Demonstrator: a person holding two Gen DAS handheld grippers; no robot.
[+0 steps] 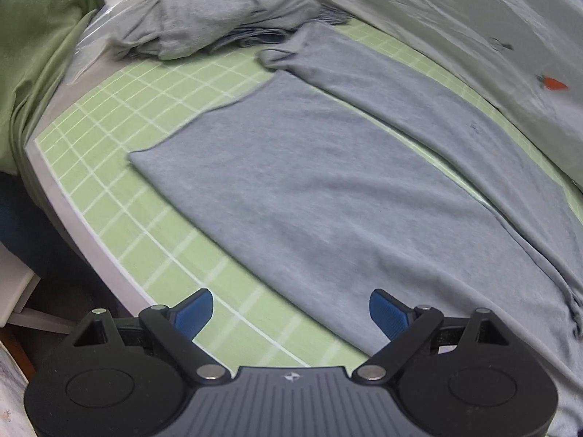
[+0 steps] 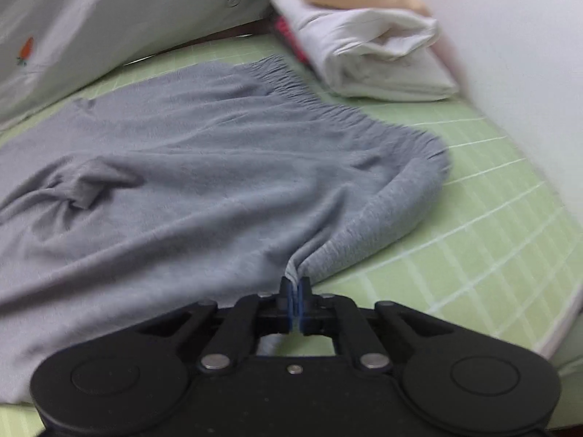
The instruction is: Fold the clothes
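Black left claw, black right claw, blue ribbed pads, silver pivot screws

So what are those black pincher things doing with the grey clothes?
A person is folding grey trousers on a green checked mat, holding a gripper in each hand. The right gripper is shut on the trousers near the stretchy waistband, bunching the cloth up. The left gripper is open, above one trouser leg, holding nothing. A crumpled grey garment and folded white cloth lie nearby.

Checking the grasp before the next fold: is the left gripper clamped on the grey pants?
No, the left gripper hangs wide open above the grey pants, gripping nothing.
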